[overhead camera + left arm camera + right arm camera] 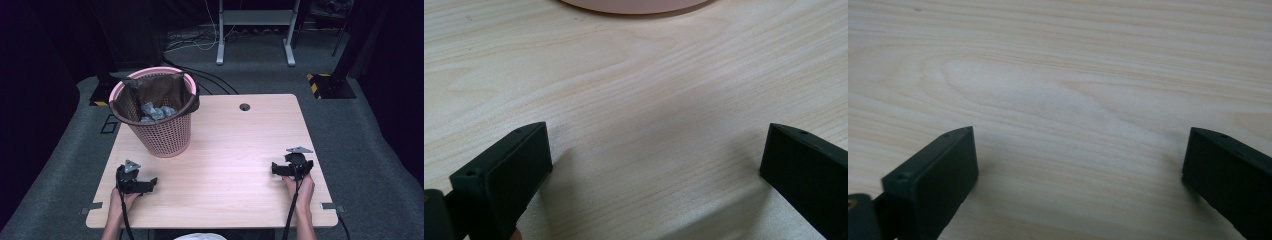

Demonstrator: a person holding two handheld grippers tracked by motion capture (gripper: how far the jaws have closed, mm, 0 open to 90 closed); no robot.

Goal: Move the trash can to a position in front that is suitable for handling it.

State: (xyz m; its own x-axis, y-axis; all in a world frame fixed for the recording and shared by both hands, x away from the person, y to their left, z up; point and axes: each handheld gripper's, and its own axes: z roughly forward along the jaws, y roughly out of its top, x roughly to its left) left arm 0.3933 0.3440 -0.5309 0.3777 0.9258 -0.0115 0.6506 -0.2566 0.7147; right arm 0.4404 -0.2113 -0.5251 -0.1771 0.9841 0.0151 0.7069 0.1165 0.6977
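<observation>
Table (pixel 235 145): light wood-grain top that takes up the middle of the high view, with a small round cable hole (pixel 244 107) near its far edge at about 12 o'clock.
Basket (pixel 156 112): pink mesh wastebasket, upright on the table at about 10 o'clock from the table's centre, close to the far left corner; its curved pink base (pixel 634 5) shows at the top edge of the left gripper view.
Liner (pixel 165 90): dark bag that lines the inside of the basket, its edge folded over the rim on the right side.
Crumpled pieces (pixel 155 112): grey wads low inside the basket, against the liner; what they are made of cannot be told.
Left gripper (pixel 142 186): at about 8 o'clock on the table, held in the person's left hand (pixel 122 200), near the basket's foot but apart from it. In its own view (pixel 654 160) the two black jaws stand wide apart over bare wood, released, with nothing between them.
Right gripper (pixel 280 169): at about 4 o'clock on the table, held in the person's right hand (pixel 300 190), well apart from the basket. In its own view (pixel 1078 160) the jaws are spread wide over bare wood, released and grasping nothing.
Cables (pixel 292 210): a dark lead trails from each gripper towards 6 o'clock along the forearms.
</observation>
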